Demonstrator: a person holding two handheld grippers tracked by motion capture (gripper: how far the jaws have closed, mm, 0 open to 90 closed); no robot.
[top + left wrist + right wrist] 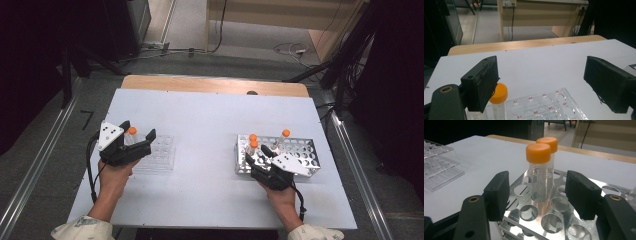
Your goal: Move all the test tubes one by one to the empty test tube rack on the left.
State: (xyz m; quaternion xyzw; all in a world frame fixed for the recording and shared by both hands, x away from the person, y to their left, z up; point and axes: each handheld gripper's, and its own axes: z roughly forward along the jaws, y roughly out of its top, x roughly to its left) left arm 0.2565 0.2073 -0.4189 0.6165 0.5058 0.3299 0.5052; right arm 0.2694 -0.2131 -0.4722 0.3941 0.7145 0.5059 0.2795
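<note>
Black rubbery pads fill the foreground of the right gripper view: the right gripper hangs low over the metal rack, jaws partly spread, with the nearest tube standing ahead of the gap, untouched by either pad. Those jaws grip nothing. That tube is clear plastic, cylindrical, capped in a ribbed orange screw top, and it stands upright in one of the rack's round holes. Right behind it, a second tube of the same make, almost touching. That metal rack is shiny perforated sheet steel, rows of circular holes, most of them unfilled. From the high view, a third orange-capped tube leans tilted further along the metal rack, apart from the pair.

Over to the other side of the table, white and smooth with a wooden strip at its far edge. Well apart from the metal rack sits a clear plastic rack, transparent acrylic with round wells labelled in small red letters. One orange-capped tube stands upright at its near corner. Above that rack hovers the left gripper, jaws wide, one matte black pad just beside that tube's cap, nothing clamped between them.
</note>
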